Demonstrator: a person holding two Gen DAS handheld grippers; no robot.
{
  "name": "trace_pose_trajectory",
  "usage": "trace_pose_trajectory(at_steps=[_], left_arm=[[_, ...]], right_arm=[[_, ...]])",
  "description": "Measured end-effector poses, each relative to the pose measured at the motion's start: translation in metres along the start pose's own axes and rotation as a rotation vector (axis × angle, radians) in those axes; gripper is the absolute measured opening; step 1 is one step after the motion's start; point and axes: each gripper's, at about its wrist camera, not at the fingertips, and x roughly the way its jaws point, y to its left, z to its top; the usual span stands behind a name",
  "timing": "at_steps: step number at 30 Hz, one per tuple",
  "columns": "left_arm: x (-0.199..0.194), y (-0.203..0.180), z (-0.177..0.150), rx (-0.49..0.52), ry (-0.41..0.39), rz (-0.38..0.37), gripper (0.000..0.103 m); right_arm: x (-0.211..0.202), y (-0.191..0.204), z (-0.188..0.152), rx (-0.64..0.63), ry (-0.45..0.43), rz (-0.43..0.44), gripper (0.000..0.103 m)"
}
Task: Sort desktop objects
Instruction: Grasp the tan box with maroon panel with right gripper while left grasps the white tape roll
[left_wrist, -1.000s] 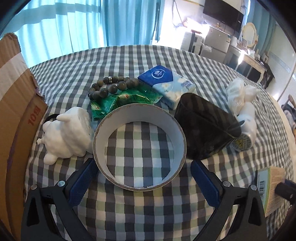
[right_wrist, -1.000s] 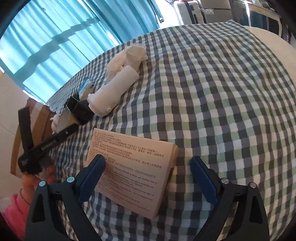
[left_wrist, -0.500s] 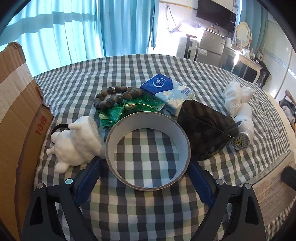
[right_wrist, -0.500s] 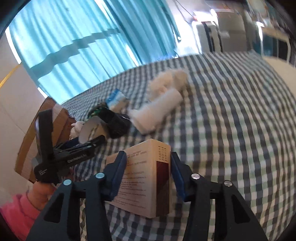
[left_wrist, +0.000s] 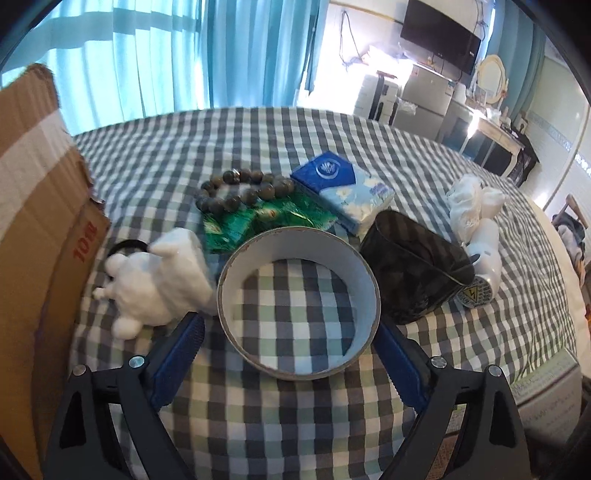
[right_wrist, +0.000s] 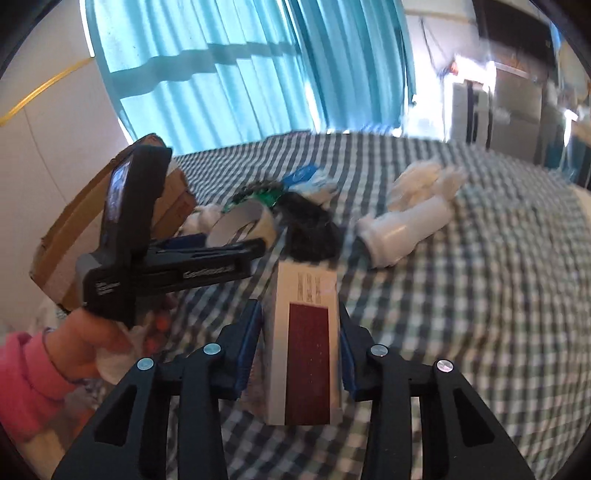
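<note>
My right gripper (right_wrist: 300, 345) is shut on a cream and dark-red box (right_wrist: 306, 347) and holds it above the checked tablecloth (right_wrist: 480, 295). My left gripper (left_wrist: 291, 354) is open, its blue pads on either side of a white tape roll (left_wrist: 299, 306) that lies flat on the cloth. Whether the pads touch the roll I cannot tell. The left gripper (right_wrist: 236, 247) and the roll (right_wrist: 243, 221) also show in the right wrist view. The box edge (left_wrist: 543, 384) shows at the lower right of the left wrist view.
Around the roll lie a white figurine (left_wrist: 159, 280), a black container (left_wrist: 413, 273), a white bottle (left_wrist: 484, 262), a blue tissue pack (left_wrist: 343, 188), green packets (left_wrist: 258, 218) and a bead bracelet (left_wrist: 240, 188). A cardboard box (left_wrist: 37, 206) stands at the left.
My right gripper closed on the box and lifted and turned it off the cloth. My left gripper moved forward until its pads flank the tape roll.
</note>
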Motion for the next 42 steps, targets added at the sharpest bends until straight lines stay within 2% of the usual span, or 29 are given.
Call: trace_pose_trajectory(at_steps=[2,3,6,10,19,37,42], left_arm=[[0.002,0.000,-0.004,0.009,-0.004,0.014,0.093],[0.002,0.000,-0.006,0.016,-0.014,0.014,0.084],[-0.003,-0.001,-0.009,0.041,-0.041,0.023,0.082],[-0.019,-0.009,-0.010,0.072,-0.089,0.036,0.082],[-0.049,-0.018,0.001,0.054,-0.111,0.041,0.082],[-0.071,-0.019,0.000,0.047,-0.132,0.041,0.082],[-0.068,-0.020,0.000,0.043,-0.121,0.037,0.082]], right_arm=[[0.001,0.005,-0.005,-0.012,-0.007,-0.005,0.038],[0.003,0.007,-0.006,-0.017,-0.001,0.006,0.035],[0.003,0.017,-0.006,-0.049,-0.015,-0.012,0.031],[-0.007,0.032,-0.003,-0.126,-0.068,-0.095,0.030],[-0.015,0.023,0.004,-0.100,-0.063,-0.209,0.030],[-0.034,0.034,0.008,-0.142,-0.092,-0.360,0.030],[-0.030,0.036,0.008,-0.149,-0.068,-0.394,0.030]])
